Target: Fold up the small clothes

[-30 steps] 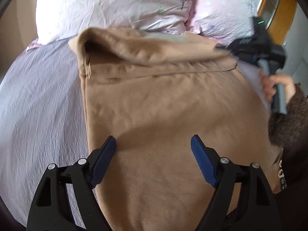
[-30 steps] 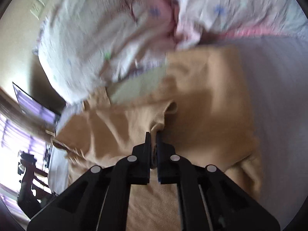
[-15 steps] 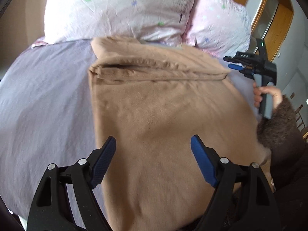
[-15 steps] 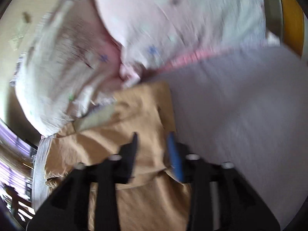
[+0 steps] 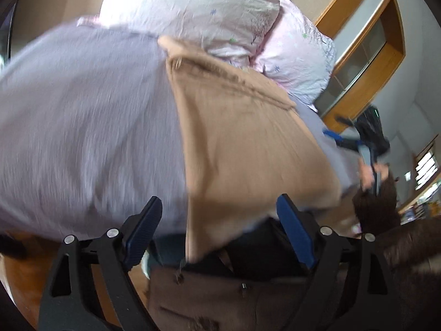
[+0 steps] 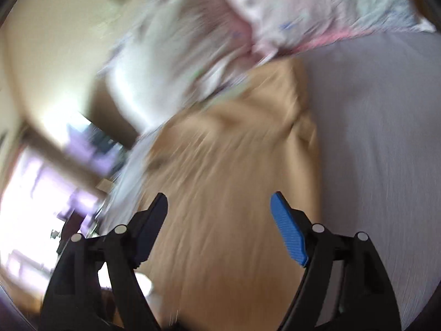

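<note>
Tan garment (image 6: pixel 234 193) on bed beyond gaping right gripper (image 6: pixel 220 226).

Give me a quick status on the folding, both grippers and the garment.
Left gripper open, empty. Right gripper open, empty. Tan garment flat on the bed sheet, far end folded over, against the pillows. Nothing in the way.

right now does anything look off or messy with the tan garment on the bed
Slightly. The tan garment lies fairly flat on the lilac sheet, but its near end hangs over the bed's edge, and its far end is bunched against the pillows. Both the left gripper and the right gripper are open, holding nothing.
</note>
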`<action>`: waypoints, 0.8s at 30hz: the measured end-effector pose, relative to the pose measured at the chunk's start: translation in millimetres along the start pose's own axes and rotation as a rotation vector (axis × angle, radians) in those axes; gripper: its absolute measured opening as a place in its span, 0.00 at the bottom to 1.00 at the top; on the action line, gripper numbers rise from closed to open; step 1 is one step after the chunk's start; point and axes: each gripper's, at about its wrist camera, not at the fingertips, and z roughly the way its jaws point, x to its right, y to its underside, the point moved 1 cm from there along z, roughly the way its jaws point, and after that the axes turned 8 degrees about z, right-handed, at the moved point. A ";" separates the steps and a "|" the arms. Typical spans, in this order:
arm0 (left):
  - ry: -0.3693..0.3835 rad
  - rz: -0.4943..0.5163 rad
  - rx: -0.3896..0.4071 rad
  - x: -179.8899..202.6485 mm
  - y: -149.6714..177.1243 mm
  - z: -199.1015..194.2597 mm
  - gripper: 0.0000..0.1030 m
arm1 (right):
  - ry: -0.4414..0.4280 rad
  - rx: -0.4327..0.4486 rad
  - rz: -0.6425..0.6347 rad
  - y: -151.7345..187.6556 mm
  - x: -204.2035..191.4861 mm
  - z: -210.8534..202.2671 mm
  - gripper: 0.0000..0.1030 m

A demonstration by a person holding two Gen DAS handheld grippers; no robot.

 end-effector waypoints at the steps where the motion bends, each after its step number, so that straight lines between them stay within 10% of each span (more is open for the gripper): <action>1: 0.021 -0.015 -0.011 -3.4 7.4 1.1 0.84 | -0.001 -0.032 -0.018 23.0 2.4 -10.0 0.82; 5: 0.025 -0.055 -0.073 -12.3 22.5 14.7 0.84 | 0.069 -0.091 0.002 98.6 33.0 -45.5 0.82; 14: 0.068 -0.084 -0.117 -3.9 12.9 53.4 0.80 | 0.098 -0.123 0.163 115.3 87.6 -34.5 0.82; 17: 0.093 -0.144 -0.146 -8.8 15.3 62.2 0.56 | -0.003 -0.145 0.155 113.0 87.4 -15.1 0.48; 18: 0.105 -0.175 -0.154 -12.5 16.4 64.0 0.41 | -0.027 -0.160 0.152 113.3 86.5 -9.5 0.11; 21: 0.147 -0.263 -0.166 -24.4 21.0 60.0 0.11 | -0.065 -0.152 0.101 113.0 81.2 -10.0 0.06; 24: 0.184 -0.300 -0.129 -26.0 15.7 41.4 0.05 | -0.139 -0.086 0.034 111.1 64.9 -33.4 0.06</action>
